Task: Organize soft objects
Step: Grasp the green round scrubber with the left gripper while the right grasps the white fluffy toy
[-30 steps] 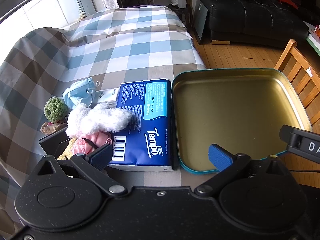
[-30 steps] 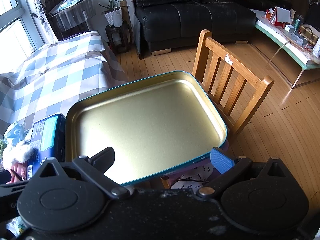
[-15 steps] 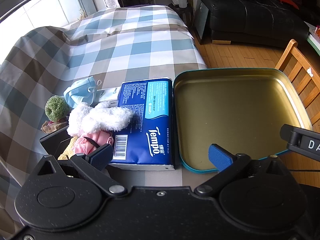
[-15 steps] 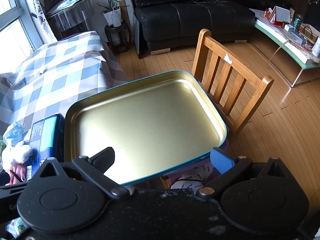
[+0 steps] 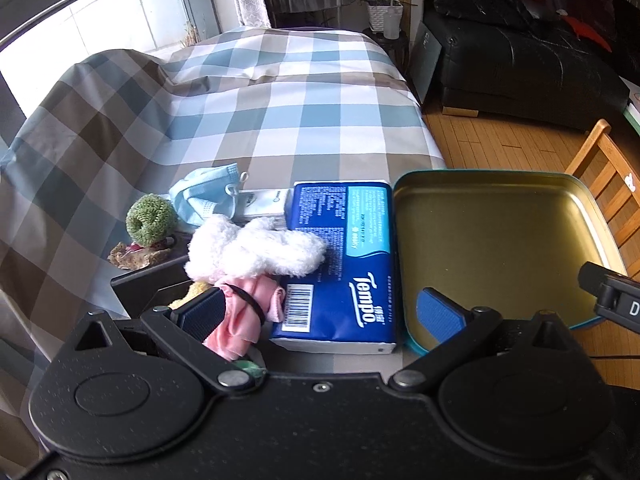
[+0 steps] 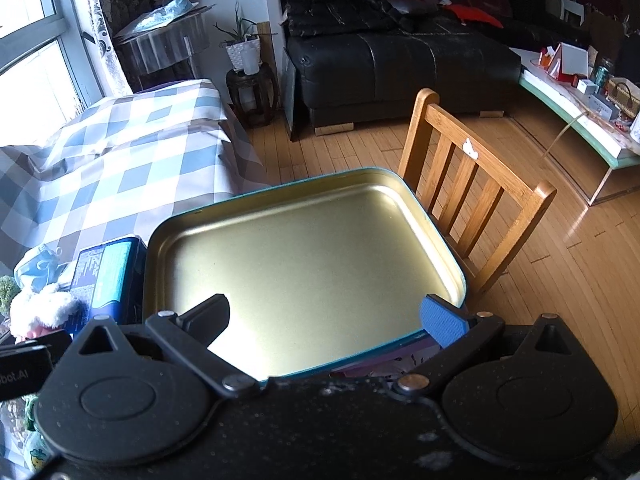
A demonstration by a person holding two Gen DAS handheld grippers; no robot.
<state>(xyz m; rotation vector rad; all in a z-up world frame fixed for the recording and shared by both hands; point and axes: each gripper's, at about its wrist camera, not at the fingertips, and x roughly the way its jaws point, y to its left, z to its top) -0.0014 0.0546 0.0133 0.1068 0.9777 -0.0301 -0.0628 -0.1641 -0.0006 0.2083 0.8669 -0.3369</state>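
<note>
A blue Tempo tissue pack (image 5: pixel 344 264) lies on the checked tablecloth, touching the left rim of an empty gold tin tray (image 5: pixel 500 240). A white fluffy toy (image 5: pixel 252 250) and a pink cloth (image 5: pixel 244 320) lie at the pack's left edge. A blue face mask (image 5: pixel 204 196) and a green scrubber (image 5: pixel 150 220) sit further left. My left gripper (image 5: pixel 320 316) is open, hovering just in front of the pack. My right gripper (image 6: pixel 328 320) is open over the near rim of the tray (image 6: pixel 304 264). The pack (image 6: pixel 106 272) and the toy (image 6: pixel 40 308) show at left.
A black box (image 5: pixel 148 284) sits under the toys. A wooden chair (image 6: pixel 476 196) stands right behind the tray. A black sofa (image 6: pixel 400 64) and a plant stand (image 6: pixel 250 92) are across the wooden floor. The tablecloth (image 5: pixel 260 112) stretches far back.
Both views have shifted only slightly; the left gripper has edged a little to the left and the objects have not moved.
</note>
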